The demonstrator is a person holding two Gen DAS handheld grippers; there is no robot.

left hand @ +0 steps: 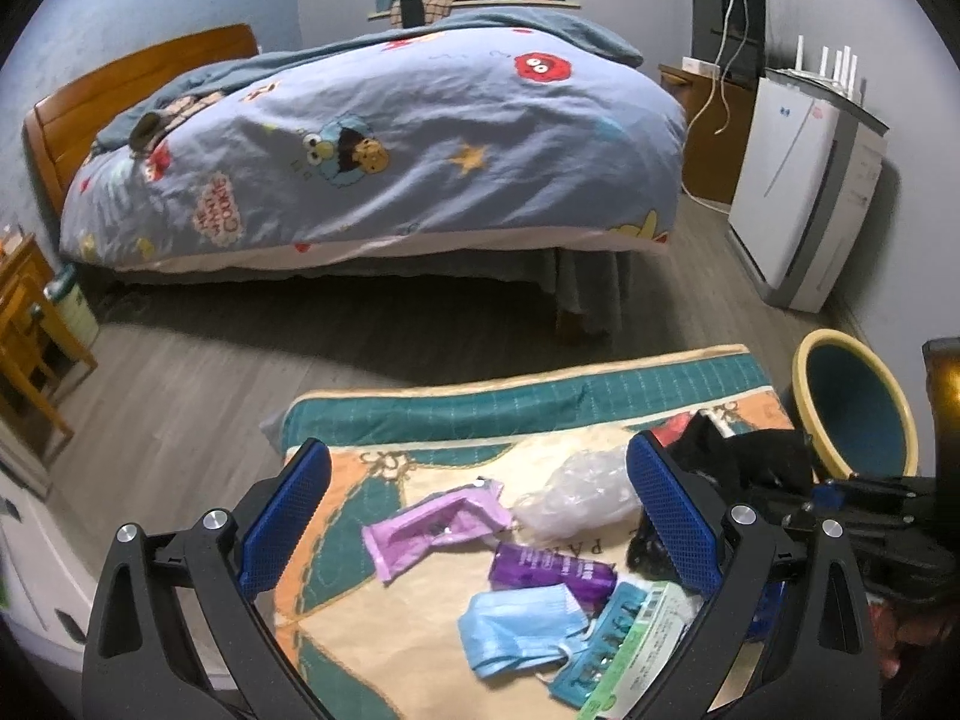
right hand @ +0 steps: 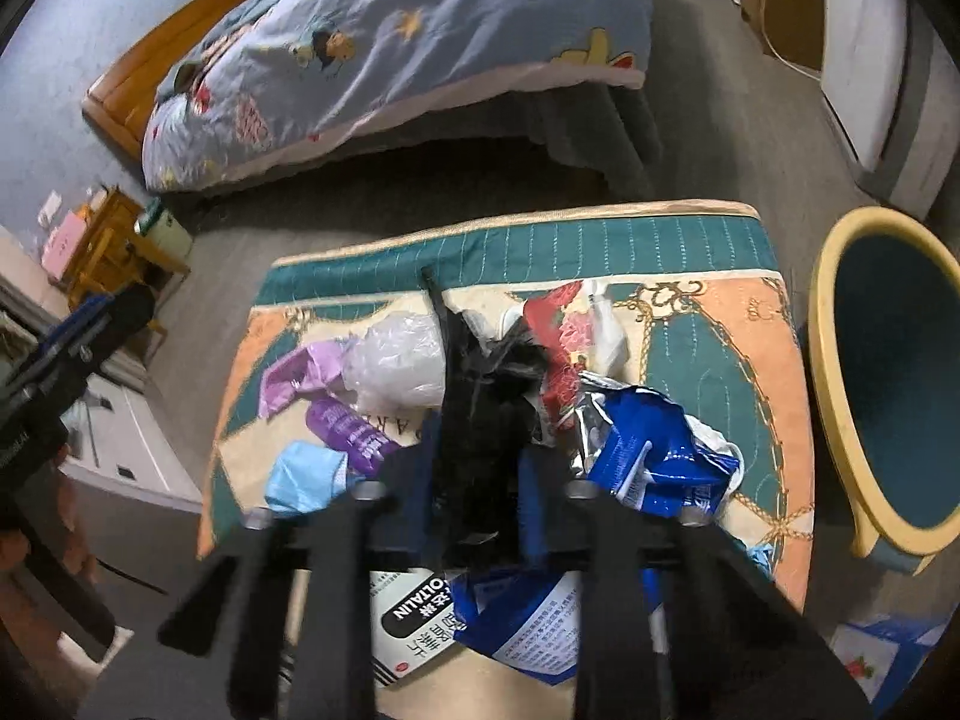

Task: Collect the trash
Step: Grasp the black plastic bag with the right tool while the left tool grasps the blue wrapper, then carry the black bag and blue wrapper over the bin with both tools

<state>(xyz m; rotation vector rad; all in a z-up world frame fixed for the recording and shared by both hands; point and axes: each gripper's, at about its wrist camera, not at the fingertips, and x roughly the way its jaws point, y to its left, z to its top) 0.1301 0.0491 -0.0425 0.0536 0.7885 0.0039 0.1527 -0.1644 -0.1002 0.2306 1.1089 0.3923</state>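
Counter [right hand: 720,360], covered by a patterned teal-and-orange quilted cloth. On it: purple pouch [left hand: 435,525], clear plastic bag [left hand: 579,495], purple tube [left hand: 552,570], blue face mask [left hand: 519,630], blue foil wrapper [right hand: 657,462], black fabric [right hand: 486,396], medicine box [right hand: 408,618].

We were in a home bedroom: a wooden-framed bed [left hand: 138,78] under a blue cartoon-printed duvet [left hand: 384,144], grey wood-look flooring [left hand: 198,372], and a small wooden bedside table [left hand: 24,312].

We note a black rag [right hand: 480,420] at frame centre amid wrappers: crumpled blue bag [right hand: 654,468], blue face mask [right hand: 306,477] (flattened), purple packet [right hand: 348,432] lower left.
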